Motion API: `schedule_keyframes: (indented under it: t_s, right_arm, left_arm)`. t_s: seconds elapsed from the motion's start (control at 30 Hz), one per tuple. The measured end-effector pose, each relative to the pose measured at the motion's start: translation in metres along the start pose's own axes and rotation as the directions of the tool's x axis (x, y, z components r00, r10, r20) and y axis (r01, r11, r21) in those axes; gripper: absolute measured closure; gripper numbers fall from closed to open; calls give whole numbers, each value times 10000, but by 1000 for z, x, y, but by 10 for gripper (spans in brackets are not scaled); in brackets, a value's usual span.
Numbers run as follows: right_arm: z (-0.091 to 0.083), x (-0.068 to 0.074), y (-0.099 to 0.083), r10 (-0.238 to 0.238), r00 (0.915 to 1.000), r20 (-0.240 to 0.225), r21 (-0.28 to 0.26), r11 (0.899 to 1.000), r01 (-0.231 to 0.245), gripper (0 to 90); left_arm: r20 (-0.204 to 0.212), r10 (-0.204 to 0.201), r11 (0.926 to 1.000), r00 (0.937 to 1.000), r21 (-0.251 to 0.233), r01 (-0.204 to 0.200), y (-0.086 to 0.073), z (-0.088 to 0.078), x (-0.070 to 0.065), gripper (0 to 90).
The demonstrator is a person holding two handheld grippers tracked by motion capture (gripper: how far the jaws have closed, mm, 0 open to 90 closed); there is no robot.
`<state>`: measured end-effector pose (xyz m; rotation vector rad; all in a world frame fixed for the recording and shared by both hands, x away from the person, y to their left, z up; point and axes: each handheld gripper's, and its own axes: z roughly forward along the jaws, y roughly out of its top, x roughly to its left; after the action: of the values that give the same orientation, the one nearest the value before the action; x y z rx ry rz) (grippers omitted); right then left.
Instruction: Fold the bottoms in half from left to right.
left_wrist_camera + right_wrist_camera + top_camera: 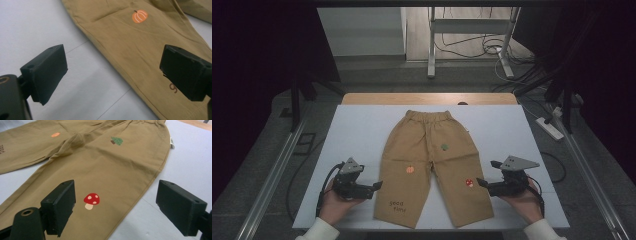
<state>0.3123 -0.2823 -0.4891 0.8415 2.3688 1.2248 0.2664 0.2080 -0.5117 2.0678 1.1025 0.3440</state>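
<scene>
You have a pair of tan trousers (432, 160) lying flat on the white table top (352, 135), waistband (429, 116) toward the far edge and both legs running back toward you. The legs part below the crotch, with a strip of white showing between them.

Your left gripper (374, 187) sits just beside the outer edge of the left-hand leg, held low in your left hand (334, 204). Its jaws stand wide apart with nothing between them; in the left gripper view, one jaw hangs over bare table and the other over the cloth, near the brown lettering (173, 88) (only partly visible behind the jaw). The orange pumpkin print (139, 16) lies farther up that leg.

Your right gripper (482, 183) rests in your right hand (524, 200) at the outer edge of the other leg, jaws likewise spread and empty. In the right gripper view the red mushroom print (91, 200) lies between the jaws on the cloth, and the leg's side seam runs between them too. The green tree print (116, 140) sits higher up, and a small white tag (172, 143) pokes out at the side seam near the waistband.
</scene>
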Motion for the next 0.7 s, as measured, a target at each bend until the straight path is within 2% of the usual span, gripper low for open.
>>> schedule_keyframes:
  t_s: [0.2, 0.43, 0.7]
  right_arm:
    - [4, -1, 1, 40, 9999, -103, 63, 10000, -40, 165]
    - [4, 4, 4, -3, 9999, -101, 67, 10000, 4, 164]
    - [5, 7, 4, 3, 9999, -132, 145, 9999, -1, 165]
  left_arm:
    - [31, -139, 9998, 9999, -148, 140, -2, -4, 2, 73]
    - [101, -117, 9998, 9999, -159, 119, -4, -6, 2, 73]
    - [341, -11, 9998, 9994, -193, 18, 1, -3, 2, 74]
